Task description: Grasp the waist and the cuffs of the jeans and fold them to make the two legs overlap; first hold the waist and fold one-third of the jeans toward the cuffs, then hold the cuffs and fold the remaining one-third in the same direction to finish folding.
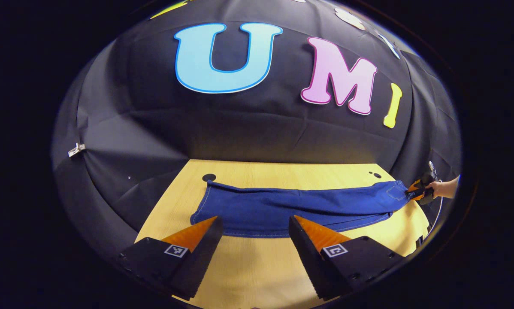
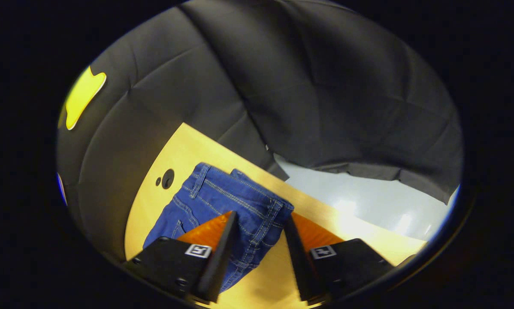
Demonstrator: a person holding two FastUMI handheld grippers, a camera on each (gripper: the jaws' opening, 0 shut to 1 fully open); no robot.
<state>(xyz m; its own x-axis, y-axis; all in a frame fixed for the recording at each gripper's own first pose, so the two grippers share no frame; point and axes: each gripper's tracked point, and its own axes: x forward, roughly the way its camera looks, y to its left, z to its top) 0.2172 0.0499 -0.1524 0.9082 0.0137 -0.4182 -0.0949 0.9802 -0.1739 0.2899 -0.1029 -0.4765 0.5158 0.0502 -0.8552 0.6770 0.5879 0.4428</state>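
The jeans [image 1: 291,208] lie flat along the table [image 1: 257,266]. The left gripper [image 1: 253,225] is wide open beside their cuff hem, holding nothing. The right gripper [image 2: 259,223] is half open around the waistband [image 2: 263,214].

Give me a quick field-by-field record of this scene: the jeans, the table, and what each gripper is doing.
jeans: blue, lying lengthwise on the table, legs overlapped
table: light wood
left gripper: open, at the cuff end, fingers just short of the hem
right gripper: open, fingers straddling the waist
person's hand: holding the right gripper at the waist end
fold in thirds: not yet begun
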